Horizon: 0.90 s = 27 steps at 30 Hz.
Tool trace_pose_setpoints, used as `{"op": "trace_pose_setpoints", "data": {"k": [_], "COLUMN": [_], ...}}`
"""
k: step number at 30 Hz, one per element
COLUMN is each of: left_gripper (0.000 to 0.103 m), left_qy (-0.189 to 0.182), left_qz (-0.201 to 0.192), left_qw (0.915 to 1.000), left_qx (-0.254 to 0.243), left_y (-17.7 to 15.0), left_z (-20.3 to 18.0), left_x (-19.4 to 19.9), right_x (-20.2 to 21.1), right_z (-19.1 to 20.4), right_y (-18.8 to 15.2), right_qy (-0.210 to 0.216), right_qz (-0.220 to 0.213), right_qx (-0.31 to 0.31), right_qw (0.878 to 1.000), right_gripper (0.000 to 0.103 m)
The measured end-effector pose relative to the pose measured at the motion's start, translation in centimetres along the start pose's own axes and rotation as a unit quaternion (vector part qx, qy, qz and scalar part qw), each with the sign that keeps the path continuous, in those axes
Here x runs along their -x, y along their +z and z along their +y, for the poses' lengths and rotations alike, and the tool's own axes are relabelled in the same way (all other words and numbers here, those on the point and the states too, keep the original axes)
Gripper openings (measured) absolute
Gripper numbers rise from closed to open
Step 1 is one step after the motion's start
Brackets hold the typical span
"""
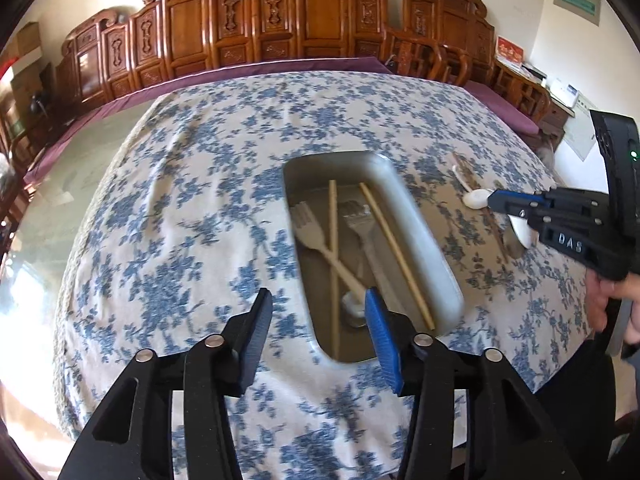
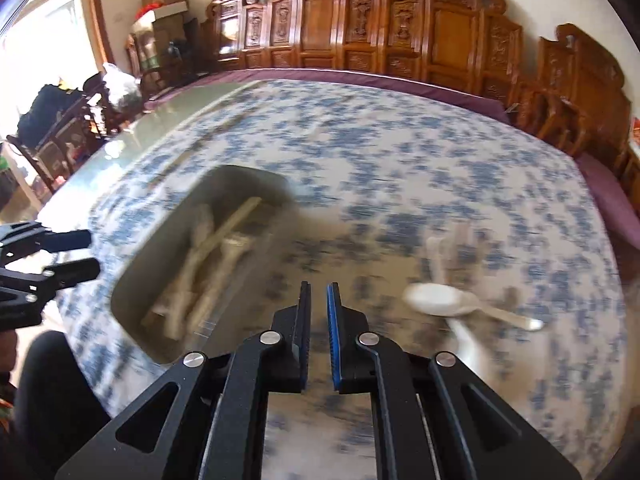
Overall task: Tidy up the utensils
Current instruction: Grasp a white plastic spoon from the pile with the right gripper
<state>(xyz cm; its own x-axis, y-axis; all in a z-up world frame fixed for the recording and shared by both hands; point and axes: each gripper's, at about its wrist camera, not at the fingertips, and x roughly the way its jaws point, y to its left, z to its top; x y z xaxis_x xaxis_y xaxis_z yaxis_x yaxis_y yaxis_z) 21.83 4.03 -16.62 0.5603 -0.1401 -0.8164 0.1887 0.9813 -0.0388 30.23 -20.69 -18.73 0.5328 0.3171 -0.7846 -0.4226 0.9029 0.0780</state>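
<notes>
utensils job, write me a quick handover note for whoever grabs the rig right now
Left tongs: open, empty, over the near end of the tray.
Right tongs: nearly closed, a narrow gap, nothing between them, above the cloth between the tray and the loose spoons.
Done: two forks and two chopsticks lie in the tray, plus a small pale item I cannot identify.
Left: white spoon and at least one more pale utensil on the tablecloth to the tray's right; blur hides the exact count.

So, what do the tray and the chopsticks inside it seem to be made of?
The tray looks like pale grey plastic or melamine: smooth, matte, with rounded moulded corners. The chopsticks look like bamboo or light wood, being tan and dull, though motion blur hides any grain.
</notes>
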Motion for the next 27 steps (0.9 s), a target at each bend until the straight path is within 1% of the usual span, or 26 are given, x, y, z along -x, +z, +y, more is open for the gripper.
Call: {"op": "trace_pose_setpoints", "data": {"k": [3, 9, 10, 12, 13, 17, 22, 27], "left_gripper": [0.047, 0.048, 0.048, 0.048, 0.048, 0.048, 0.048, 0.048], "left_qy": [-0.009, -0.02, -0.023, -0.028, -0.03, -0.041, -0.052, -0.056], "left_qz": [0.0, 0.003, 0.005, 0.008, 0.009, 0.012, 0.014, 0.016], "left_qw": [1.0, 0.9998, 0.9997, 0.9996, 0.9995, 0.9991, 0.9985, 0.9983], "left_qx": [-0.002, -0.004, -0.004, -0.003, -0.002, 0.001, -0.001, -0.006], "left_y": [0.4, 1.2, 1.4, 1.7, 1.8, 2.4, 3.2, 3.7], "left_z": [-1.5, -3.6, -4.0, -4.7, -4.9, -5.8, -7.1, -7.9], "left_x": [-0.3, -1.2, -1.6, -2.1, -2.3, -3.0, -3.9, -4.7], "right_x": [0.6, 0.2, 0.0, -0.6, -1.0, -2.8, -4.7, -6.0], "right_z": [-3.6, -8.9, -9.4, -10.3, -10.9, -12.2, -13.1, -12.7], "right_y": [-0.5, -1.1, -1.2, -1.4, -1.6, -2.2, -2.2, -1.7], "right_qy": [-0.021, -0.037, -0.037, -0.037, -0.039, -0.041, -0.042, -0.046], "right_qz": [0.003, 0.013, 0.016, 0.022, 0.026, 0.047, 0.062, 0.074], "right_qx": [-0.007, -0.01, -0.009, -0.005, -0.003, 0.008, 0.026, 0.068], "right_qw": [1.0, 0.999, 0.999, 0.999, 0.999, 0.998, 0.997, 0.994], "right_gripper": [0.018, 0.019, 0.022, 0.033, 0.033, 0.034, 0.034, 0.034]}}
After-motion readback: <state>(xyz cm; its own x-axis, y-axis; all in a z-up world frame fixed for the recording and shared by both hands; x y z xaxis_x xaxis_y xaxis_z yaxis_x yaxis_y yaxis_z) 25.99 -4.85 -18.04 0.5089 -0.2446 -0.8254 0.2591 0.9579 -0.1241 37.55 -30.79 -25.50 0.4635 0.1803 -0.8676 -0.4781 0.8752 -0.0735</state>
